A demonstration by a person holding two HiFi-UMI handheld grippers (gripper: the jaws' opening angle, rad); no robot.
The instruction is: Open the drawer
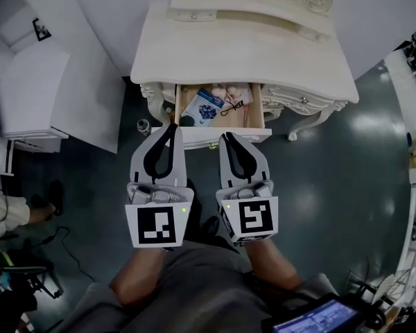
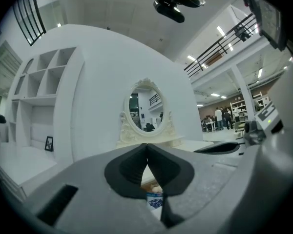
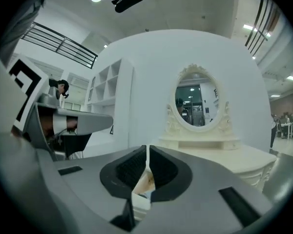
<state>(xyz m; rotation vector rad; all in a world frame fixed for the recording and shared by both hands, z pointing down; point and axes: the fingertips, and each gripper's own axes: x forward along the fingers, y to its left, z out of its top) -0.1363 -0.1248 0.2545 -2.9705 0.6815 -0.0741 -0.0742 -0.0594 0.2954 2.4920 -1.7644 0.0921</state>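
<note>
The cream dressing table has its middle drawer pulled out. A blue packet and small cosmetic items lie inside it. Both grippers hang side by side just in front of the drawer's front panel, touching nothing. The left gripper has its jaws together and holds nothing. The right gripper also has its tips together and empty. In the left gripper view the left gripper points level at the oval mirror, with the blue packet showing below the tips. The right gripper faces the same mirror.
A white shelf unit stands left of the table. A small bottle sits on the dark floor by the table's left leg. Another person's foot and cables lie at the left. More furniture edges the right side.
</note>
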